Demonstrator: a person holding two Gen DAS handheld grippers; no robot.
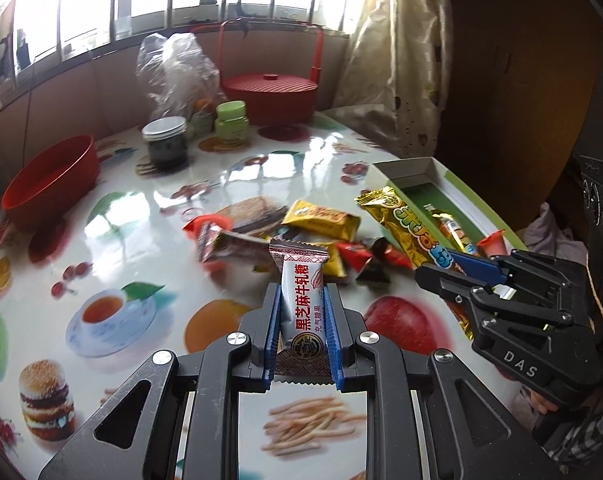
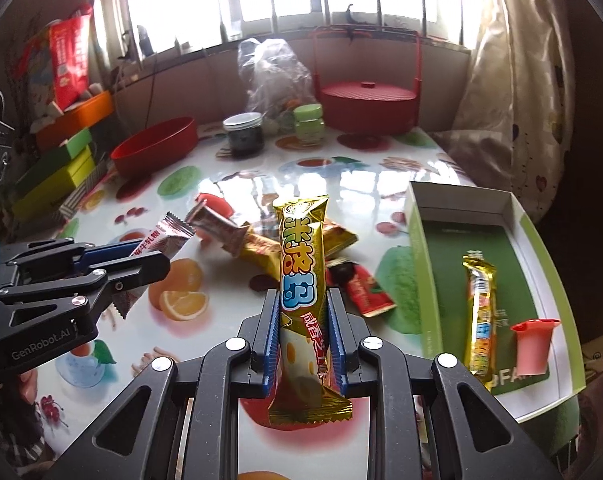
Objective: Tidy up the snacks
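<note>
My left gripper (image 1: pixel 301 292) is shut on a white nougat candy packet (image 1: pixel 301 300) with red lettering, held above the table; it also shows in the right wrist view (image 2: pixel 157 242). My right gripper (image 2: pixel 303 300) is shut on a long gold snack stick (image 2: pixel 301 264), also seen in the left wrist view (image 1: pixel 413 228). A pile of loose snacks (image 1: pixel 321 220) lies mid-table. The open green-and-white box (image 2: pixel 417 248) at the right holds another gold stick (image 2: pixel 479 312) and a pink jelly cup (image 2: pixel 531 346).
A red bowl (image 1: pixel 49 180) sits at the left, a dark jar (image 1: pixel 165 144) and green jar (image 1: pixel 231 120) at the back, with a clear plastic bag (image 1: pixel 173 68) and a red lidded basket (image 1: pixel 269 92). Coloured boxes (image 2: pixel 61 160) are stacked beyond the table's left edge.
</note>
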